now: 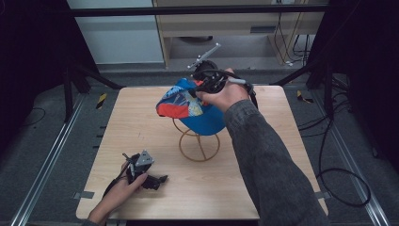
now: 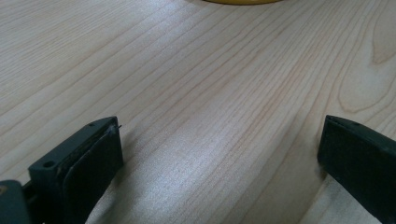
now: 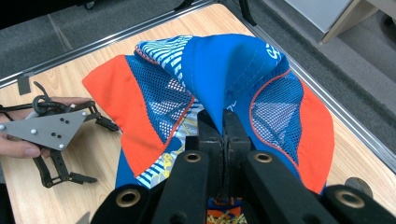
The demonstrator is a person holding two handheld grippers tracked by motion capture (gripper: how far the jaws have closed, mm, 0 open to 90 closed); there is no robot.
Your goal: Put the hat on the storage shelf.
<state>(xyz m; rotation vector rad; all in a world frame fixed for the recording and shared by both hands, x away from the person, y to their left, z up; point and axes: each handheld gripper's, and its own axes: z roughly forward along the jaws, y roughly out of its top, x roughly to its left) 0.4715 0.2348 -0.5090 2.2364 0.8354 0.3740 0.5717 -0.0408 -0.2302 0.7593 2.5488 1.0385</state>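
Right gripper point(image 3: 223, 140): jaws clamped on a fold of the blue-orange cap point(image 3: 219, 70), fabric pinched btwn the pads, rest of cap draped beyond and below the tips, above the wire stand point(image 1: 199, 141). Left gripper point(image 2: 219, 154): jaws wide apart, nothing btwn them, lying on the wooden table point(image 1: 263, 155), well apart from the cap.

A grey, slightly mottled sleeve point(image 1: 270, 155) covers the person's right forearm. Both grippers are black; the left gripper point(image 1: 162, 179) carries a grey three-cornered plate point(image 3: 46, 129) dotted with small screws, and a thin black cable, probably looped, trails behind it
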